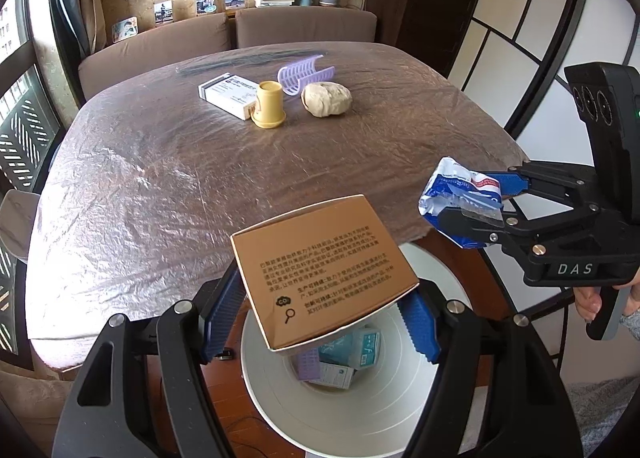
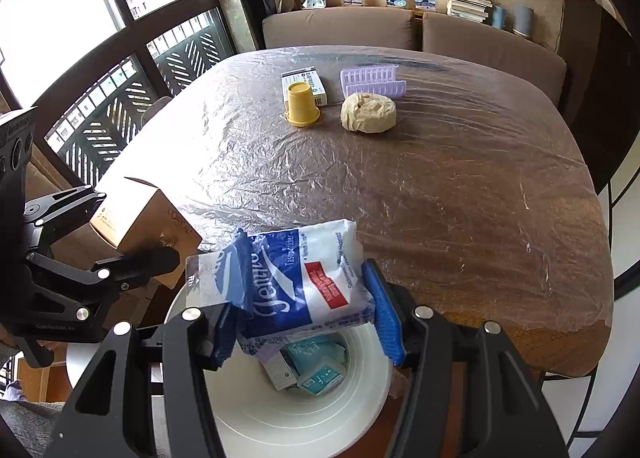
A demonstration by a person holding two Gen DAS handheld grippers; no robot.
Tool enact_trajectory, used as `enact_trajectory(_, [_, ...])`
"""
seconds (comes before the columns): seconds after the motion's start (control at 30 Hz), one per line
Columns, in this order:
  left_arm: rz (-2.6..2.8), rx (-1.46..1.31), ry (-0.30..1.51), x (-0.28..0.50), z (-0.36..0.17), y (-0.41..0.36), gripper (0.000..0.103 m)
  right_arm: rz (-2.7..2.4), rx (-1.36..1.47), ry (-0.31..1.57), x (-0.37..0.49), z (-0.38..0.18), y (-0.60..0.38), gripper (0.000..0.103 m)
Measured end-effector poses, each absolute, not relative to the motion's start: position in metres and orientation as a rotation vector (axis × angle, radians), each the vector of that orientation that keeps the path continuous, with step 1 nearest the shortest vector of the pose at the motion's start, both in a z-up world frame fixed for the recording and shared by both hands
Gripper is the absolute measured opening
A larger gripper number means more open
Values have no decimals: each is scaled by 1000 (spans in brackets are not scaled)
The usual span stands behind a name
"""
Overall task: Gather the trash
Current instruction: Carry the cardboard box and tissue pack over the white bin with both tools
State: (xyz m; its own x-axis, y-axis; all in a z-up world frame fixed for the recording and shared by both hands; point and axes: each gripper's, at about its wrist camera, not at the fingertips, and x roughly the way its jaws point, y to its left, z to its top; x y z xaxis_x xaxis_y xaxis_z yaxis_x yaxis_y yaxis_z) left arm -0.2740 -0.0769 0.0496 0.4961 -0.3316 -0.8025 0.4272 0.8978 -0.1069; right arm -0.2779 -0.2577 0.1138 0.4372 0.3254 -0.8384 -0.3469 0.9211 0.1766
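Left wrist view first: the left gripper (image 1: 320,312) is clamped on a tan cardboard box (image 1: 324,264), blue pads pressing its two sides. The face toward the camera is covered in printed Chinese text, too small for me to read properly, plus a little magnifier icon. The box hangs right over a white trash bin (image 1: 360,410) on the floor at the near edge of the table (image 1: 160,186). Down in the bin there's a lilac ribbed piece and a couple of teal and white packets. Over on the right, the right gripper (image 1: 466,204) has "DAS" printed on its body and is pinching a crumpled blue and white wrapper (image 1: 452,194). Far side of the table: a white medicine-type box (image 1: 228,94), an upside-down yellow cup (image 1: 269,104), a lilac ribbed holder (image 1: 306,72) and a beige wad (image 1: 326,98).

Right wrist view: the right gripper (image 2: 306,306) is closed on the wrapper (image 2: 296,278), which sits above the bin (image 2: 280,418). It has white script lettering, a red label and something like "Tastes richer", the rest is too crumpled. On the left, the left gripper (image 2: 132,230) holds the box (image 2: 148,226), and here you can read "L'OREAL" on its side. Same teal packets in the bin. The cup (image 2: 301,104), medicine-type box (image 2: 308,82), holder (image 2: 372,80) and wad (image 2: 368,112) sit at the far end.
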Motion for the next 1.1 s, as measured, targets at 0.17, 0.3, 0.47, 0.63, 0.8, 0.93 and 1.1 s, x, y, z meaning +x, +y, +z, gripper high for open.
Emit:
enact_trajectory(0.17, [-476, 130, 964, -284, 46, -82, 72, 424, -32, 1052, -286, 112, -260, 56])
enact_trajectory(0.3, [-481, 133, 984, -288, 40, -83, 72, 435, -36, 1068, -293, 109, -262, 56])
enact_trajectory(0.47, [-485, 136, 1007, -292, 33, -85, 72, 452, -48, 1091, -300, 105, -259, 56])
enact_trajectory(0.63, [-487, 147, 1024, -296, 25, -86, 72, 466, -59, 1119, -308, 98, -257, 56])
enact_trajectory(0.8, [-486, 156, 1042, -298, 17, -88, 72, 473, -71, 1143, -314, 90, -254, 56])
enact_trajectory(0.93, [-483, 168, 1061, -298, 11, -90, 72, 478, -73, 1163, -316, 81, -254, 56])
enact_trajectory(1.1, [-476, 180, 1081, -298, 2, -92, 72, 481, -82, 1191, -319, 67, -253, 56])
